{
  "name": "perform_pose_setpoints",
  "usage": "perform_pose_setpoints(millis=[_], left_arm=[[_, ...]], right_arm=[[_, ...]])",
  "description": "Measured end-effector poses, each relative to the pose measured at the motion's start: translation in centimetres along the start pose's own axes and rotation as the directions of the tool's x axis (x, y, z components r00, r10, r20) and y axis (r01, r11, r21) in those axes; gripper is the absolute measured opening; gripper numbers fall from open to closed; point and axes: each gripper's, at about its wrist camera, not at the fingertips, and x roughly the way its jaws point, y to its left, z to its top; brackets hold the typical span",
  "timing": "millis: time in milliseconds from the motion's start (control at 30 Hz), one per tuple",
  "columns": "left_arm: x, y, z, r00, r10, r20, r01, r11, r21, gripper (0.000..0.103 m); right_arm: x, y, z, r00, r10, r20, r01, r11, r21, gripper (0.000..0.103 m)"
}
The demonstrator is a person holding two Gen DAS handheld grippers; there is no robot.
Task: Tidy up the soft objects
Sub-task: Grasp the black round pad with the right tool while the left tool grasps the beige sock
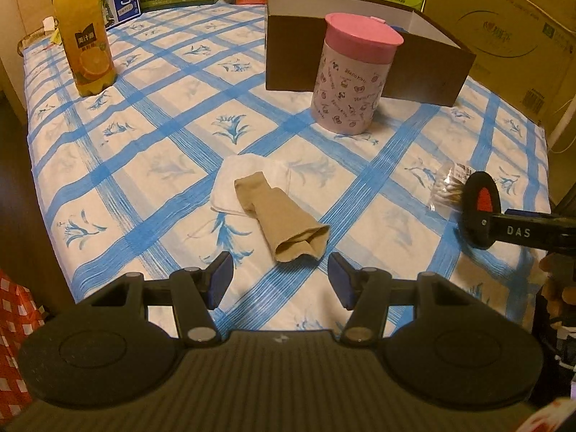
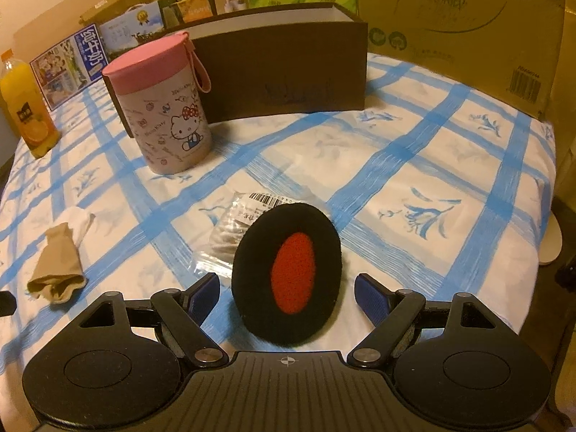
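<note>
We hover our left claw (image 1: 279,275), jaws apart and empty, just short of the tan sock (image 1: 288,219) on the worktop (image 1: 144,165); our right claw (image 2: 286,289) gapes around the black earmuff (image 2: 286,273), unpinched. Next: close, then carry to the brown box (image 2: 284,68) beyond.

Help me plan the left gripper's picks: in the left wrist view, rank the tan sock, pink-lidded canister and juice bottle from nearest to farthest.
From the left gripper:
1. Tan sock, just ahead of the fingertips.
2. Pink-lidded canister, farther back, right of centre.
3. Juice bottle, far left corner.
</note>
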Motion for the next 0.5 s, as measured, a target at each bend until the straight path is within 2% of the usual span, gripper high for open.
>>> perform_pose_setpoints(millis=[133, 200, 233, 400, 500], left_arm=[[0.6, 0.1, 0.1, 1.0, -0.006, -0.009, 0.006, 1.0, -0.017, 0.056], [0.9, 0.2, 0.2, 1.0, -0.008, -0.012, 0.008, 1.0, -0.024, 0.056], [1.0, 0.2, 0.2, 1.0, -0.009, -0.013, 0.009, 1.0, -0.027, 0.056], [1.6, 0.2, 0.4, 1.0, -0.021, -0.011, 0.021, 0.999, -0.047, 0.059], [2.1, 0.2, 0.6, 1.0, -0.028, -0.005, 0.028, 0.997, -0.069, 0.061]], right_arm=[[0.8, 0.3, -0.1, 1.0, -0.011, 0.007, 0.011, 1.0, -0.022, 0.081], [0.9, 0.4, -0.3, 1.0, -0.009, 0.022, 0.01, 0.999, -0.039, 0.067], [0.9, 0.4, -0.3, 1.0, -0.012, 0.018, 0.013, 0.999, -0.051, 0.063], [0.0, 0.8, -0.6, 0.998, -0.031, 0.05, 0.036, 0.995, -0.096, 0.062], [-0.8, 0.6, -0.7, 0.998, -0.017, 0.059, 0.021, 0.997, -0.076, 0.062]])
